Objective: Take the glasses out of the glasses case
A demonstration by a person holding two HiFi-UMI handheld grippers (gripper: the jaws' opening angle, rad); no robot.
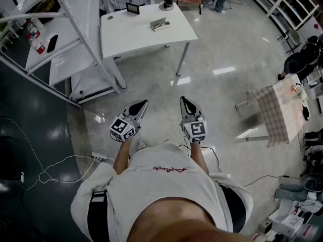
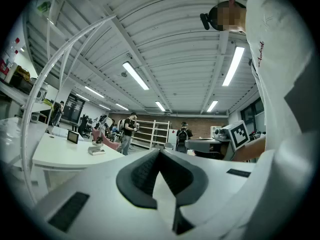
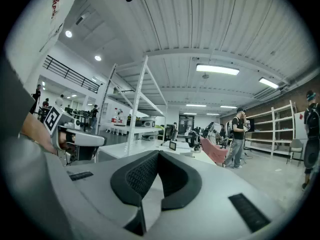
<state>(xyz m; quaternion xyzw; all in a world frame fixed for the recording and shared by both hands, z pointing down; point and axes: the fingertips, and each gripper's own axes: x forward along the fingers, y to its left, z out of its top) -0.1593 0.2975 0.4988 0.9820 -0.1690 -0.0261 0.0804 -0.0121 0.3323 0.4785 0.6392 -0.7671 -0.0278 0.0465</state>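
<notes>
Glasses case well ahead of both tools, nothing gripped yet.

The glasses case (image 1: pixel 160 24) lies on the white surface (image 1: pixel 126 39), far beyond my tool tips and roughly in line between them. Left tool (image 1: pixel 144 103) and right tool (image 1: pixel 183 100) point level, jaws pressed together on nothing. I'd walk in first and open both jaws on the way, then pin the case with one tool before touching the lid.
</notes>
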